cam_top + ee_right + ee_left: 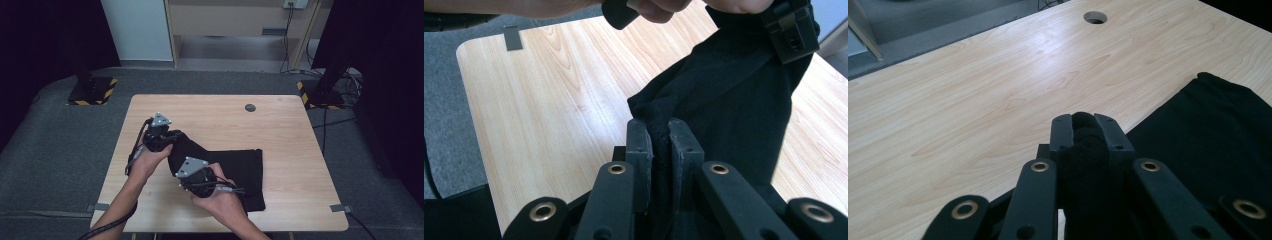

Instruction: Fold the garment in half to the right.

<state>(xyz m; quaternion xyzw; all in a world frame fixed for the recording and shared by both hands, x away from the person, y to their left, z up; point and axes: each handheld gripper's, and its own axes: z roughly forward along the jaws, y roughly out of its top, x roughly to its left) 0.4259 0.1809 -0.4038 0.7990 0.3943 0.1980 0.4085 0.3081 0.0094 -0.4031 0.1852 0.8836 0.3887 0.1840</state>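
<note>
A black cloth (240, 172) lies folded on the wooden table (280, 130), its left edge lifted off the surface. My left gripper (167, 139) is shut on that edge at its far corner; in the left gripper view the black cloth (1213, 135) is pinched between the pads (1090, 131). My right gripper (186, 172) is shut on the same edge nearer the person. The right gripper view has a fold of the cloth (724, 100) clamped between its fingertips (663, 137), stretching up to the left gripper (791, 30).
A round cable hole (250, 107) sits near the table's far edge. Two stand bases with yellow-black tape (92, 91) (320, 95) flank the table on the grey carpet. Bare tabletop lies left and far of the cloth.
</note>
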